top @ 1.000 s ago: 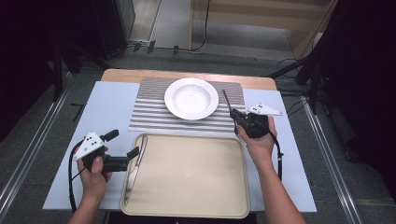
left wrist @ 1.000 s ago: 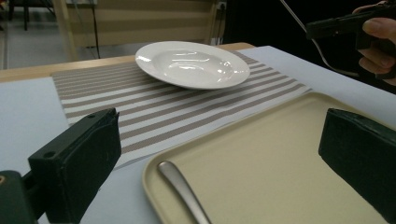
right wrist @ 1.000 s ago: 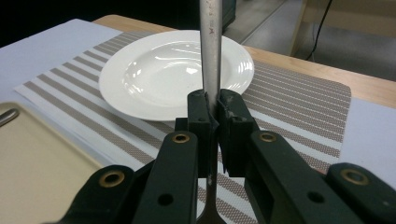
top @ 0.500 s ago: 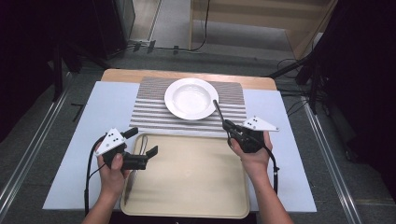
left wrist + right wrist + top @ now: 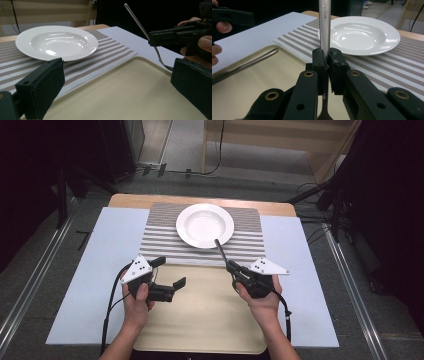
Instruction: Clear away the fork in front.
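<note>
My right gripper is shut on the handle of a metal utensil. The handle points up and away toward the white plate; its working end is hidden below the jaws. It hangs over the far edge of the beige tray. My left gripper stands open over the tray's left part with nothing between its jaws. The plate sits on a striped placemat.
A second metal utensil lies along the tray's left side. Tray and placemat rest on a pale sheet that covers the table. Dark floor, rails and cables surround the table.
My left gripper has moved right, from beside the tray to over its left part. My right gripper has come nearer and to the left with the utensil still in it.
</note>
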A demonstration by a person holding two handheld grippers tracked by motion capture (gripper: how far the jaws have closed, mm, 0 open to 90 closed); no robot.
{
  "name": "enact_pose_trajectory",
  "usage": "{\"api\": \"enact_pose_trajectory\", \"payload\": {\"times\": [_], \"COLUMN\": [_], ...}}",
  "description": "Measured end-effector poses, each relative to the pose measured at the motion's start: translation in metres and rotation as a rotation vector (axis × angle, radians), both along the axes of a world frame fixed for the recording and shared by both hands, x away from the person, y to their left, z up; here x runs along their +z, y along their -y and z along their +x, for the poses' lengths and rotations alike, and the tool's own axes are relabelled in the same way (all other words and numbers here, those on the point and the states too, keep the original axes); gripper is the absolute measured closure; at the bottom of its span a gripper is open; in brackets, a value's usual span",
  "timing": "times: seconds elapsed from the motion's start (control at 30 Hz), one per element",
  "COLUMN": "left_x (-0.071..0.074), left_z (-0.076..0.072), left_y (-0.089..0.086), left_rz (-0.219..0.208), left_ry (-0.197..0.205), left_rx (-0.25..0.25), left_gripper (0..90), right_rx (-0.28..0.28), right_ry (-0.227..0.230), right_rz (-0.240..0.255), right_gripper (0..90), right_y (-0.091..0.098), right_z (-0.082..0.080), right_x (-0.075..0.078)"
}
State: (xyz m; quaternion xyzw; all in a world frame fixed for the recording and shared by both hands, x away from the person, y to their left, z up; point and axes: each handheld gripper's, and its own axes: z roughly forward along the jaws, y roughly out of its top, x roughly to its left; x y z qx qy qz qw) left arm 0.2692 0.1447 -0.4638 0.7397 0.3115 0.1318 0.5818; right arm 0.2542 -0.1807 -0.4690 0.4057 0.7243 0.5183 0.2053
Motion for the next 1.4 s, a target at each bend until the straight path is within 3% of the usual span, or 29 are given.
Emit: {"api": "enact_pose_trajectory", "payload": {"times": [0.2, 0.33, 0.4, 0.5, 0.8, 1.13, 1.4], "left_x": [-0.001, -0.003, -0.004, -0.007, -0.006, -0.006, -0.008], "left_z": [-0.001, 0.001, 0.001, 0.001, -0.001, -0.002, -0.001], "left_y": [0.004, 0.008, 0.012, 0.017, 0.025, 0.028, 0.029], "left_rz": [-0.001, -0.032, -0.016, -0.032, -0.069, -0.117, -0.144], "left_ry": [-0.032, -0.069, -0.073, -0.098, -0.151, -0.202, -0.243], "left_rx": [-0.028, -0.067, -0.051, -0.065, -0.039, -0.068, -0.070], "left_gripper": [0.0, 0.0, 4.5, 6.8, 24.8, 46.2, 55.1], "right_rx": [0.021, 0.033, 0.038, 0.054, 0.096, 0.136, 0.129], "right_ry": [0.001, 0.002, 0.000, -0.002, 0.008, 0.029, 0.047], "right_rz": [-0.002, 0.004, 0.003, -0.001, -0.006, -0.016, -0.022], "right_gripper": [85.9, 85.9, 85.9, 85.8, 85.9, 85.8, 85.8], "right_y": [-0.008, -0.014, -0.018, -0.025, -0.046, -0.064, -0.071], "right_z": [-0.008, -0.013, -0.015, -0.018, -0.025, -0.033, -0.037], "right_x": [-0.004, -0.011, -0.014, -0.019, -0.022, -0.024, -0.026]}}
